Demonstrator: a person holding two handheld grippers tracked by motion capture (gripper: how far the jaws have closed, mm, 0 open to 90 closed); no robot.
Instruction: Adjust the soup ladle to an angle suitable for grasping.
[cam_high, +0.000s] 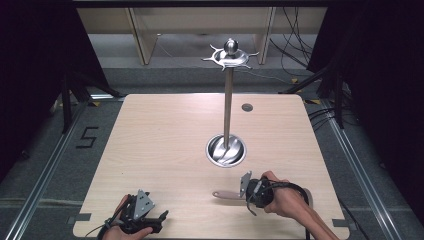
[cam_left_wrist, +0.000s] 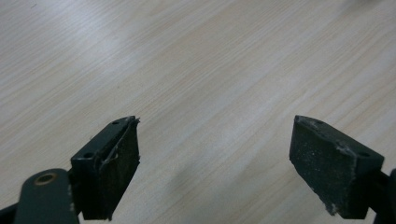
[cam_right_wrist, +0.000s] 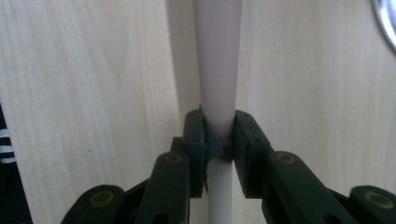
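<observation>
Light wood table (cam_high: 165, 150), rounded corners, seen from the high view. Tall metal stand (cam_high: 228, 107) rising from a round steel base dish (cam_high: 226, 150) right of table centre; hooked arms and a ball knob at the top, upright. Small grey round plug (cam_high: 247, 107) in the tabletop behind the dish.

Task item: long pale utensil handle (cam_high: 226, 194), flat, pinkish-white, rounded far end with a small hole. Lying low over the near-right part of the table, in front of the dish and apart from it, pointing toward the table's left. Cannot tell if touching the wood.

Right gripper (cam_high: 245, 192), held by right hand (cam_high: 285, 200): clamped on the handle. In the right gripper view, handle (cam_right_wrist: 217, 70) running straight out between the pads (cam_right_wrist: 243, 135), both pressed against its sides, nearly closed.

Left gripper (cam_high: 161, 219), near-left edge of table, in left hand (cam_high: 122, 227): spread wide, holding nothing. In the left gripper view, pads (cam_left_wrist: 116, 168) well apart, bare wood between, hovering just over the table.
</observation>
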